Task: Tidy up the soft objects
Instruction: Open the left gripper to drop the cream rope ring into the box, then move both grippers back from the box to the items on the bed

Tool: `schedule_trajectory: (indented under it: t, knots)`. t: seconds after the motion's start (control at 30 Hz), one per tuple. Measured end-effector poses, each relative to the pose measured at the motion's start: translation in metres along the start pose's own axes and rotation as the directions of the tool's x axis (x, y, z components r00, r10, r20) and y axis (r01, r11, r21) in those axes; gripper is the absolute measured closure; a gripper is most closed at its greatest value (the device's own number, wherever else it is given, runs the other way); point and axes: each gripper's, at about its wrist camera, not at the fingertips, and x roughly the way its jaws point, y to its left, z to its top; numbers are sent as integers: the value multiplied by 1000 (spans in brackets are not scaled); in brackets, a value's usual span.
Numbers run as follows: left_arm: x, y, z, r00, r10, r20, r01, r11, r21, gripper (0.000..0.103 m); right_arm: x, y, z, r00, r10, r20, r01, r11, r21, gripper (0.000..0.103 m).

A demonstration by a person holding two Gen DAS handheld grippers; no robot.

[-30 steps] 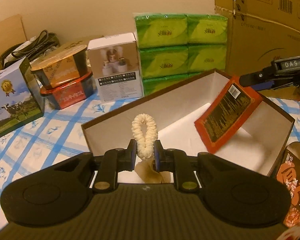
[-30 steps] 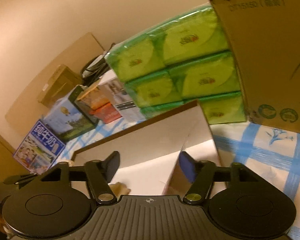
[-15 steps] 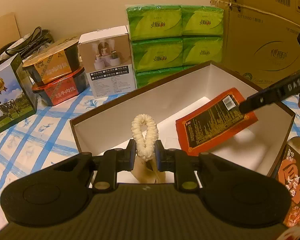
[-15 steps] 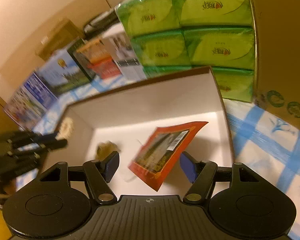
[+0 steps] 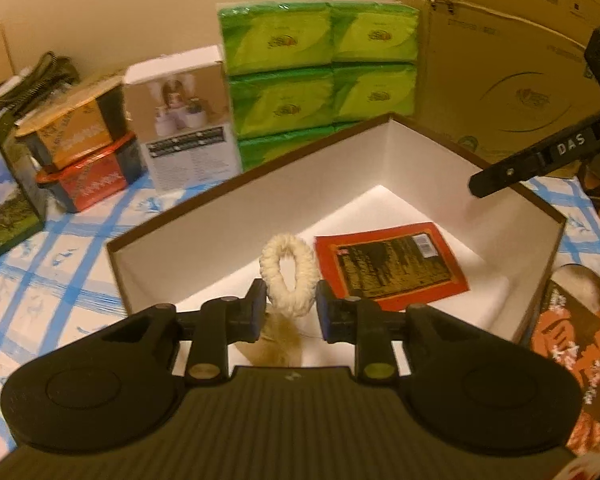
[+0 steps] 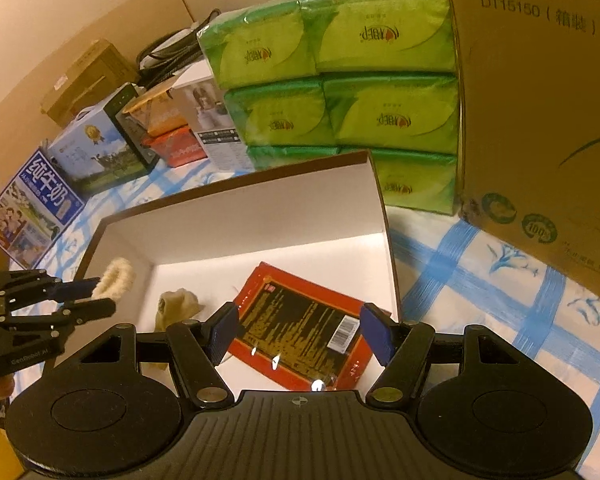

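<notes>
Open white-lined box (image 5: 380, 168) on the counter (image 6: 480, 248), red snack packet (image 6: 300, 336) flat on its floor, long axis slanting toward the far right corner, directly below the released, wide-spread right tool (image 6: 300, 334). Nearer the left wall, cream scrunchie (image 5: 287, 276) upright, loop's long axis vertical, clenched in the left tool (image 5: 290, 312) just above a tan fluffy piece (image 6: 178, 304), so left side nearer for the drop.

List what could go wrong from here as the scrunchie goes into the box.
1. The left gripper holds the cream scrunchie only by its lower end, near the box's front wall; released there, it might catch on the rim.
2. It may drop onto the beige soft item lying below, piling up.
3. The open right gripper hovers over the red packet and could nudge it.
</notes>
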Motion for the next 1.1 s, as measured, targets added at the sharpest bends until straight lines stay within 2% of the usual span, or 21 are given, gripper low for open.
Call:
schedule_trajectory:
  t: [0.03,0.13,0.37,0.6,0.8,1.1]
  knots:
    - [1,0,0,1000,-8,-3,8,1000,-5,71,1,1,-1,1000,0,-1,0,1000,-5,36]
    - [3,-2,1,1000,-6,-16,5,1000,-11,66,2,1,-3,1000,-4,-5,4,1000,-20,36]
    - [1,6,1,999,16,-48,-18,999,-47,64,-3,7,-7,1000,-7,-8,6,998,-61,36]
    - [-18,8,0,997,52,-63,-55,997,-60,64,-18,19,-13,1000,-11,-3,11,995,-99,36]
    - [-54,13,0,993,110,-41,-114,987,-116,64,-53,35,-23,998,-9,55,16,991,-131,36]
    - [-140,16,-16,978,206,-25,-207,960,-190,64,-119,62,-55,992,13,123,7,988,-155,36]
